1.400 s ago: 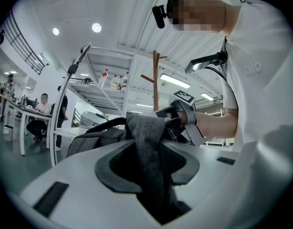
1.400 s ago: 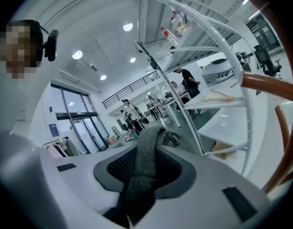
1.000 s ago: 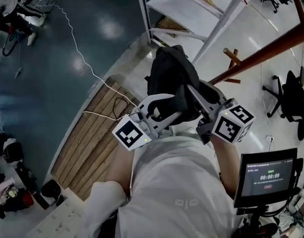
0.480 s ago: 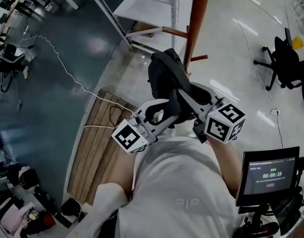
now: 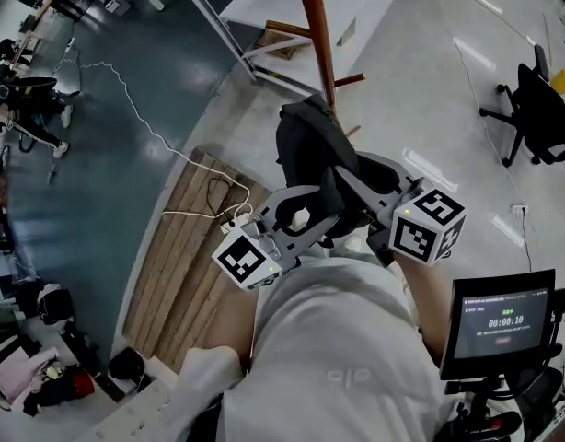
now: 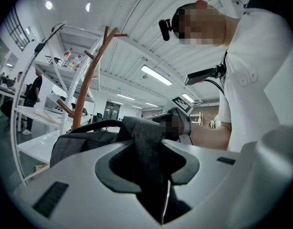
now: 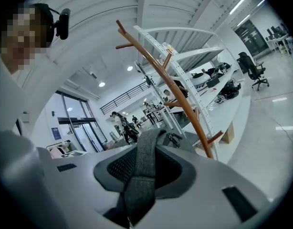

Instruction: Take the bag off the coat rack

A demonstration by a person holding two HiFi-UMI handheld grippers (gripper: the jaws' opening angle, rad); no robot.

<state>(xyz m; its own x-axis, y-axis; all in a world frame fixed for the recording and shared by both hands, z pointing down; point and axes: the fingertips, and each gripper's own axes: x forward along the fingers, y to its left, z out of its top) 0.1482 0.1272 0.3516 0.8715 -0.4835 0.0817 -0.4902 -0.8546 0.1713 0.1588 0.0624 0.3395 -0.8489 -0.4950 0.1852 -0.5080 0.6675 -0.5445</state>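
The dark grey bag hangs in front of the person's white shirt, held up by its straps. My left gripper is shut on a strap, with the bag's body just beyond the jaws. The right gripper is shut on the other grey strap, which runs down between its jaws. The brown wooden coat rack stands behind the bag; whether the bag touches it cannot be told. Its pole and pegs also show in the left gripper view and the right gripper view.
A wooden slatted platform lies on the floor at the left, with a white cable trailing across it. White metal shelving stands beside the rack. An office chair is at the right, a timer screen at the lower right.
The head view has swung round: the rack's pole, slanting at the right a second ago, now stands at the top centre. Both grippers keep their hold on the straps.
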